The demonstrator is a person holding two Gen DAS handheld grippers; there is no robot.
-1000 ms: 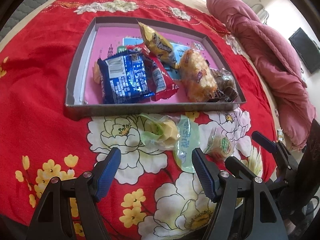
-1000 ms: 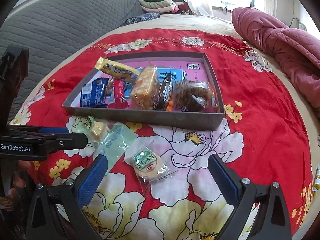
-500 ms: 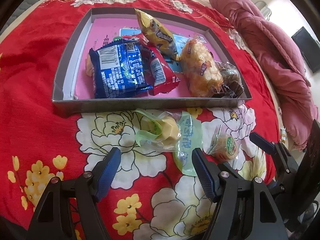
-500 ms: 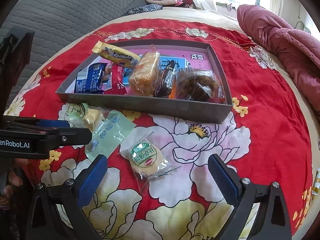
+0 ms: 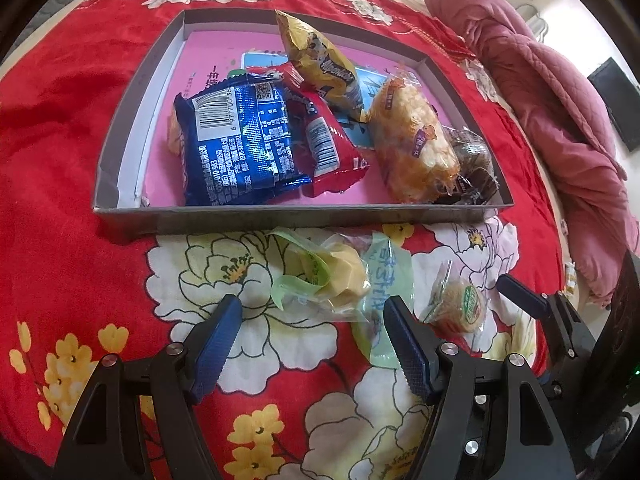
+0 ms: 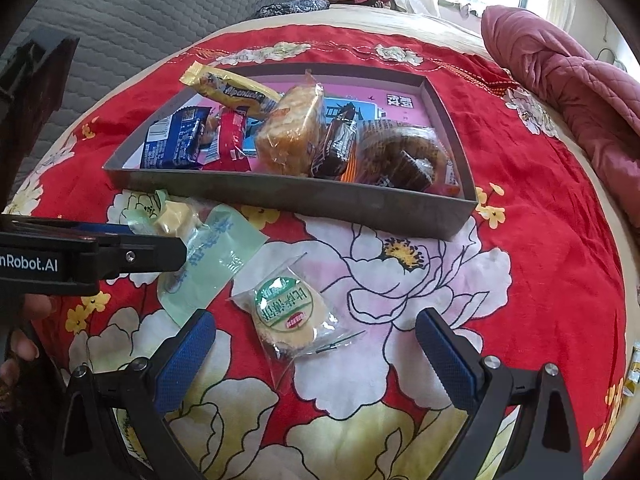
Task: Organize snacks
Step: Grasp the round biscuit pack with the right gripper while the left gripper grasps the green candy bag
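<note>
A grey box (image 5: 280, 218) (image 6: 280, 196) on the red flowered cloth holds several snacks: a blue packet (image 5: 240, 144), a red packet (image 5: 324, 148), a yellow bar (image 5: 324, 68) and a wrapped cake (image 5: 412, 148). Two snacks lie on the cloth in front of it: a pale green wrapped pastry (image 5: 340, 280) (image 6: 200, 248) and a round biscuit in clear wrap (image 5: 460, 304) (image 6: 292, 312). My left gripper (image 5: 312, 336) is open, its jaws on either side of the green pastry. My right gripper (image 6: 316, 352) is open, just short of the round biscuit.
A folded pink quilt (image 5: 560, 100) (image 6: 568, 80) lies at the right of the bed. A grey quilted cover (image 6: 140, 12) is at the back left. The left gripper's body (image 6: 80, 256) reaches in from the left edge of the right wrist view.
Both grippers have moved forward and lower toward the two loose snacks. The green pastry now lies between the left jaws. Both stay open.
</note>
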